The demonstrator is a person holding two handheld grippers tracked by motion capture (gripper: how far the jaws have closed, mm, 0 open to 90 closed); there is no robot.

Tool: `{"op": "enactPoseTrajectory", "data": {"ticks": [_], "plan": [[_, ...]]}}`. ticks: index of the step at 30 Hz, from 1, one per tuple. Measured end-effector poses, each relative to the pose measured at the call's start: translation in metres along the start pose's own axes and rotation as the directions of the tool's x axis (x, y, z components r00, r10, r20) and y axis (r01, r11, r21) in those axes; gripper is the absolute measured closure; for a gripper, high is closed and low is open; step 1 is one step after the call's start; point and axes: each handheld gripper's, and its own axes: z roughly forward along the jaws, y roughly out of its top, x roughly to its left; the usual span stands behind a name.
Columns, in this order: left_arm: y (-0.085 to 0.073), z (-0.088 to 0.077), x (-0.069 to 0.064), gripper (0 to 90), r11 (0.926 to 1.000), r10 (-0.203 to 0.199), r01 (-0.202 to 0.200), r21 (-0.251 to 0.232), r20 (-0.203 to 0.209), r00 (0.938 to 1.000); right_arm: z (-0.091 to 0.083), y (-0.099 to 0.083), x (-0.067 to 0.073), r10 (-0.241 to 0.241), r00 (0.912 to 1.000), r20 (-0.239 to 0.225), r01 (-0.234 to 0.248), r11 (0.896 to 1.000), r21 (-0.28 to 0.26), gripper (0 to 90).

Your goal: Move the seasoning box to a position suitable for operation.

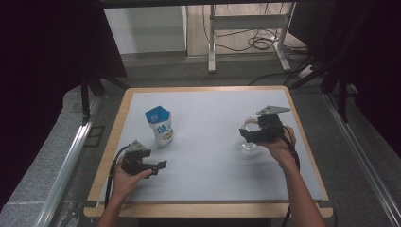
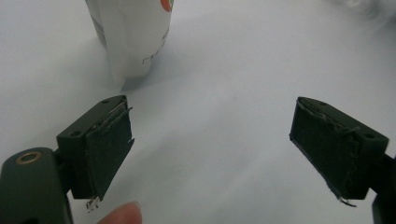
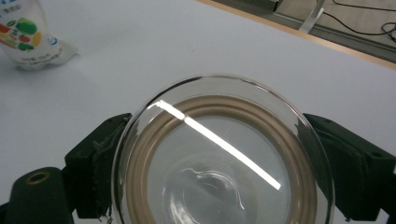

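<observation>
Right gripper [image 1: 249, 135], right of centre in the high view, is clamped on a clear glass lid with tan seal ring [image 3: 224, 154]. Left gripper [image 1: 158, 166], lower left, jaws apart, is nearer the upright white-and-blue pouch [image 1: 160, 125] just above it

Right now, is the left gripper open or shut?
Open. In its own view the left gripper has its jaws wide apart with bare white table between them, nothing held.
</observation>
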Motion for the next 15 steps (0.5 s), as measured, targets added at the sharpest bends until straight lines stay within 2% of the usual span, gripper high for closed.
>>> {"op": "enactPoseTrajectory", "data": {"ticks": [7,15], "plan": [[0.0,0.002,-0.001,12.8,1.0,0.005,-0.005,0.008,-0.001,1.0,-0.008,-0.012,0.011,-0.047,0.9984,-0.031,0.048,0.998,0.028,12.9],[0.0,0.002,-0.001,12.9,1.0,0.006,-0.006,0.008,-0.001,1.0,-0.004,-0.02,0.013,-0.073,0.9948,-0.071,0.077,0.995,0.059,12.8]]}}
